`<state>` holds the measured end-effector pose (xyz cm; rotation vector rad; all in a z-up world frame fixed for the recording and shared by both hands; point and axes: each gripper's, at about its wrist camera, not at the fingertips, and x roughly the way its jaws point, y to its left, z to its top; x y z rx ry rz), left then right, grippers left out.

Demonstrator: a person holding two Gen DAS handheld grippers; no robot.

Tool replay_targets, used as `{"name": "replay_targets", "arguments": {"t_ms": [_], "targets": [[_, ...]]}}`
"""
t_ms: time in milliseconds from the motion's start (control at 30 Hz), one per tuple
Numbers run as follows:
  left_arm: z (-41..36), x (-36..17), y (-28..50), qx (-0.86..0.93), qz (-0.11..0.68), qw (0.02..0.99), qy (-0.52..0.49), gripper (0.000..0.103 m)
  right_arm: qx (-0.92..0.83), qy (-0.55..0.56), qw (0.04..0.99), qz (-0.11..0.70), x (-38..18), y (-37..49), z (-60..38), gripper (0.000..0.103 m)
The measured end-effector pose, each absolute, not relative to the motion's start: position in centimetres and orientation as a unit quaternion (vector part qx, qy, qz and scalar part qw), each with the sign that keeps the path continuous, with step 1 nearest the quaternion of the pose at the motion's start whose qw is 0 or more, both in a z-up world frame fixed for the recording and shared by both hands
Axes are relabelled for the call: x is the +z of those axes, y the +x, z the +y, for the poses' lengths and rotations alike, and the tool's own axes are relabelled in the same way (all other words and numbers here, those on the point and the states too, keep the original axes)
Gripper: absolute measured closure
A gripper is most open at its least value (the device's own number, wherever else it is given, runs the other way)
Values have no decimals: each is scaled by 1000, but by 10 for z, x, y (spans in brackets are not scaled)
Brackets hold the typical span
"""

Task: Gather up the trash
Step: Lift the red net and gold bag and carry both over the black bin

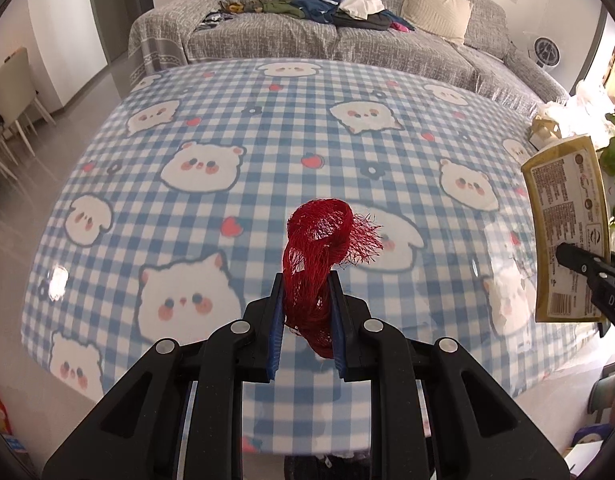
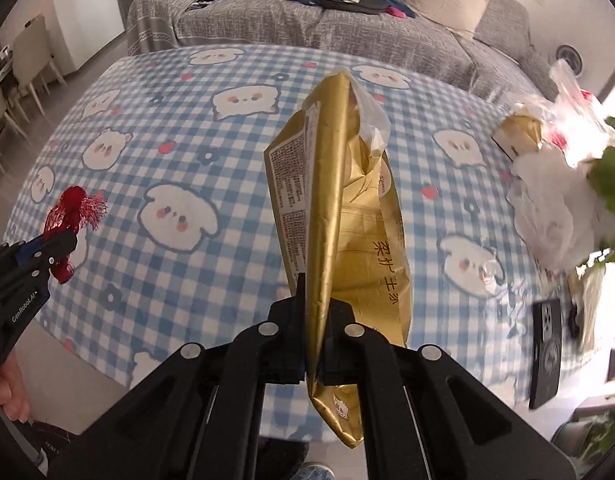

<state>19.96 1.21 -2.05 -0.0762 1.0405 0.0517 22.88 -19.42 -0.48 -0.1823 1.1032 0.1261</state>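
Two grippers hang above a checked tablecloth [image 1: 347, 128]. Left gripper [image 1: 306, 284] pinches a red net [image 1: 319, 240]; right gripper [image 2: 313, 292], clamped tight, grips a gold wrapper [image 2: 347, 208]. Thin foil could slip free if swung.

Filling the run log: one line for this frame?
left gripper: shut on red mesh net | right gripper: shut on gold wrapper | both above table

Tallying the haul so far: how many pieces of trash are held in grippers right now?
2: red mesh netting in the left gripper; a gold packet in the right gripper.
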Motion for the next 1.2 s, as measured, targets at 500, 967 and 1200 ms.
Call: {"name": "replay_targets", "arguments": {"t_ms": [500, 967, 1200], "targets": [[4, -22, 115, 12, 495, 867, -43, 84, 55, -46, 858, 509, 9, 130, -194, 101], [14, -38, 20, 15, 481, 875, -51, 84, 68, -10, 862, 502, -20, 26, -188, 101], [10, -58, -20, 10, 484, 874, -47, 84, 66, 8, 858, 509, -46, -17, -191, 101]]}}
